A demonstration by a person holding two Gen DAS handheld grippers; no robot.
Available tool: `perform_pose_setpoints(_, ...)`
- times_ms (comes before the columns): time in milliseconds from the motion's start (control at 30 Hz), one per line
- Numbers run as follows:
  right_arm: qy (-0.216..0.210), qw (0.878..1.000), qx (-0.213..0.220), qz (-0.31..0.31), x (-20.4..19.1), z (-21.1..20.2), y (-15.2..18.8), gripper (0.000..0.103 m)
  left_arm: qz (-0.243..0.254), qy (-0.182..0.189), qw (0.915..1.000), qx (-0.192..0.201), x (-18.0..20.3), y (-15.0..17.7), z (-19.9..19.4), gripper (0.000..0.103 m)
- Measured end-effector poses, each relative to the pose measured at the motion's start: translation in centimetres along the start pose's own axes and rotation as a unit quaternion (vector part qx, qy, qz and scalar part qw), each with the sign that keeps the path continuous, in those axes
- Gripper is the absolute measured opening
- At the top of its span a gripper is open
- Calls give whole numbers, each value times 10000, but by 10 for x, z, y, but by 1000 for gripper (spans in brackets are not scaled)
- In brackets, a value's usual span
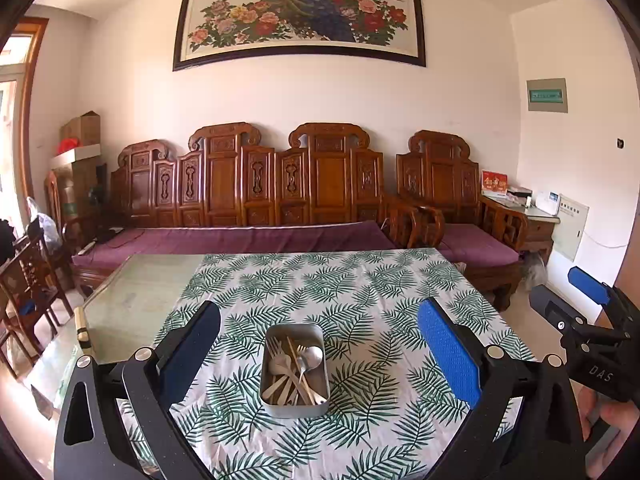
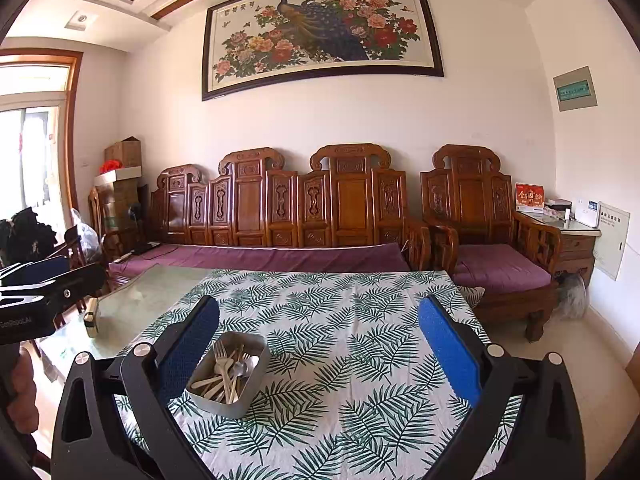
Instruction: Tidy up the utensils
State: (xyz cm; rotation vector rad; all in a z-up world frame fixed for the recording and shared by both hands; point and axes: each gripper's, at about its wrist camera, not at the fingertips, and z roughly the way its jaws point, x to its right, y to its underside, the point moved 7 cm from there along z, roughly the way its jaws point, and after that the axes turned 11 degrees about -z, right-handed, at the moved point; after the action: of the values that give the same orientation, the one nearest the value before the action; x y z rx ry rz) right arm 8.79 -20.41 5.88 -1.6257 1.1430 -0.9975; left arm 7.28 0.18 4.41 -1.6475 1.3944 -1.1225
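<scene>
Carved wooden benches (image 1: 280, 184) with purple cushions line the far wall beneath a framed peacock painting (image 1: 300, 12), and nearer the cameras a glass-topped table (image 1: 136, 300) carries a white cloth printed with green fern leaves (image 1: 360, 292). On that cloth sits a rectangular metal tin (image 1: 295, 370), holding a loose jumble of forks (image 1: 276, 354), a spoon (image 1: 312, 358) and pale chopsticks (image 1: 298, 368), all lying crossed over one another. In the left wrist view the tin lies at 6 o'clock, centred between the blue-padded fingers of the left gripper (image 1: 318, 354), whose jaws stand wide apart above the cloth, touching nothing. The right gripper (image 2: 318, 354) is spread just as wide and empty; from its camera the tin sits at about 7 o'clock, just beside its left finger (image 2: 188, 348). At 3 o'clock in the left view, the right gripper's body appears with a hand (image 1: 612, 420) below it.
</scene>
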Motion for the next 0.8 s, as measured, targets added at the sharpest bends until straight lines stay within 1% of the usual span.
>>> perform_pose_setpoints(800, -11, 10000, -14, 11, 0, 0, 2, 100, -2, 3, 10000, 1, -1, 0, 0, 95)
